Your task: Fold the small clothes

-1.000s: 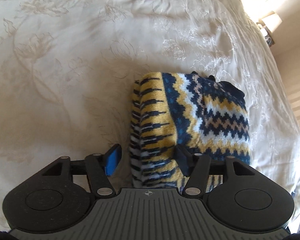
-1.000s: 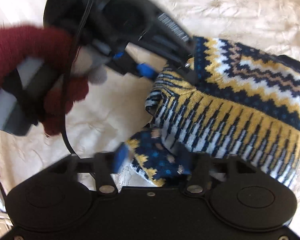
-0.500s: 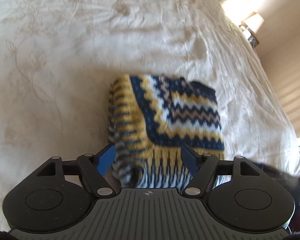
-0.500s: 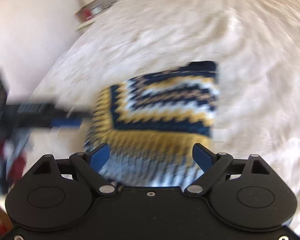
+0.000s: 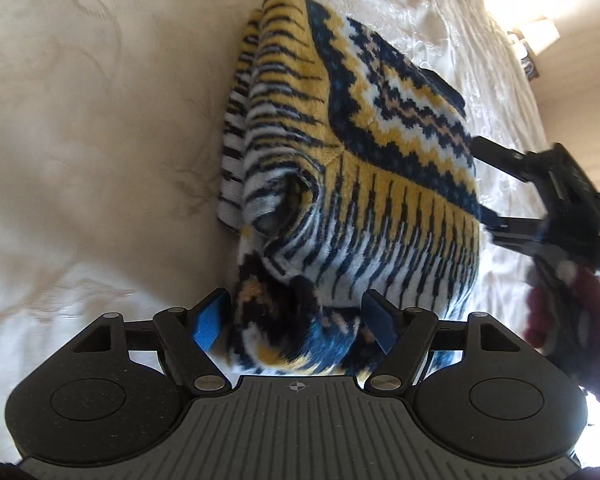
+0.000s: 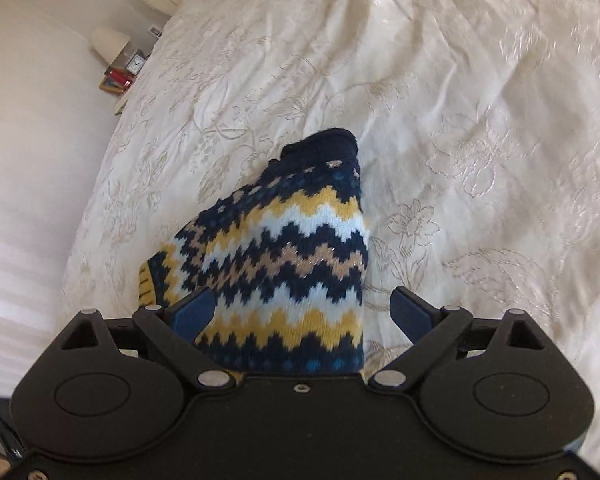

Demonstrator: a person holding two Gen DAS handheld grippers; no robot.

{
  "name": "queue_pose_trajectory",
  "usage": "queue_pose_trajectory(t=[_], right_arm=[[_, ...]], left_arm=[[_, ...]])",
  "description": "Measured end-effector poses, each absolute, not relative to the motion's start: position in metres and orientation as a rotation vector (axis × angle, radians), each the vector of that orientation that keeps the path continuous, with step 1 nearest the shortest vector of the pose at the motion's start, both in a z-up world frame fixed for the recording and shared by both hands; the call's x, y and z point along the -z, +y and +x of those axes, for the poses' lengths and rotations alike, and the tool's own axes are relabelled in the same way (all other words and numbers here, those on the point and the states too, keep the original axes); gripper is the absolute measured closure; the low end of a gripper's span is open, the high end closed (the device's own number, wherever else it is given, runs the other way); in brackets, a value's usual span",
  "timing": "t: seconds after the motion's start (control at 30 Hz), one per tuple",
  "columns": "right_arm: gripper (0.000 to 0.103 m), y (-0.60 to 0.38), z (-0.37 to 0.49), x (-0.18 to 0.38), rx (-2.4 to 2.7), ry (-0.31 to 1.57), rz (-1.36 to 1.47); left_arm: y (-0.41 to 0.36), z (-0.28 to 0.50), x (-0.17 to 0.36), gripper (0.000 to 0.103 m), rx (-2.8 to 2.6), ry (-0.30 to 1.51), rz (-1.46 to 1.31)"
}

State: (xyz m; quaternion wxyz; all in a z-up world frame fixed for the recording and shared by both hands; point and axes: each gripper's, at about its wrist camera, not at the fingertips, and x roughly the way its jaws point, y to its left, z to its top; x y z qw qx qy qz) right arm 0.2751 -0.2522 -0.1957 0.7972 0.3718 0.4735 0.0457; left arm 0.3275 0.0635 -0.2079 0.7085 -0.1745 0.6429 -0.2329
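My left gripper (image 5: pixel 296 322) hangs tilted down over the near end of the folded sweater (image 5: pixel 352 160), its blue pads (image 5: pixel 208 320) spread to either side of a bunched, blurred corner of the knit; the cloth sits in the gap between them, but I cannot see either pad pressing into it, so I call this one spread, not pinching. The sweater lies in a thick folded bundle on the cream bedspread (image 5: pixel 100 140), with yellow, navy and pale blue zigzag bands on top and striped ribbing down the side that faces me, where a loose fold curls open. Seen from my left wrist, my right gripper (image 5: pixel 488 184) comes in from the right edge, its two black fingers reaching the far side of the bundle, with a dark red sleeve (image 5: pixel 560 312) behind it. From the right wrist view, that right gripper (image 6: pixel 304 310) is spread wide and its jaws are opening; the sweater (image 6: pixel 292 264) runs up between them from the bottom of the frame to its dark navy end, lying closer to the left pad (image 6: pixel 192 312), while the right-hand pad stands clear of the knit over bare bedspread (image 6: pixel 460 120). Neither pad squeezes the cloth. Off to the upper left of that view, beside the bed, a pale lamp (image 6: pixel 110 42) and a small clock (image 6: pixel 135 64) stand on a bedside table.
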Motion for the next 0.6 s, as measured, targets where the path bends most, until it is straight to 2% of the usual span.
queue_pose_trajectory(t=[0.2, 0.33, 0.37, 0.4, 0.47, 0.6], right_arm=[[0.006, -0.251, 0.287, 0.224, -0.191, 1.075, 0.857], [0.008, -0.250, 0.283, 0.227, -0.236, 1.070, 0.894], [0.030, -0.250, 0.282, 0.226, -0.256, 1.076, 0.905], [0.046, -0.247, 0.280, 0.225, -0.258, 1.090, 0.890], [0.052, -0.245, 0.276, 0.215, -0.262, 1.092, 0.843], [0.054, -0.245, 0.265, 0.192, -0.254, 1.083, 0.814]], left_arm=[[0.057, 0.338, 0.227, 0.026, 0.567, 1.429, -0.523], [0.060, 0.346, 0.239, 0.030, 0.610, 1.456, -0.697], [0.060, 0.347, 0.240, 0.039, 0.630, 1.466, -0.734], [0.058, 0.347, 0.239, 0.050, 0.648, 1.472, -0.739], [0.051, 0.345, 0.229, 0.051, 0.691, 1.457, -0.675], [0.041, 0.330, 0.207, 0.051, 0.761, 1.429, -0.632]])
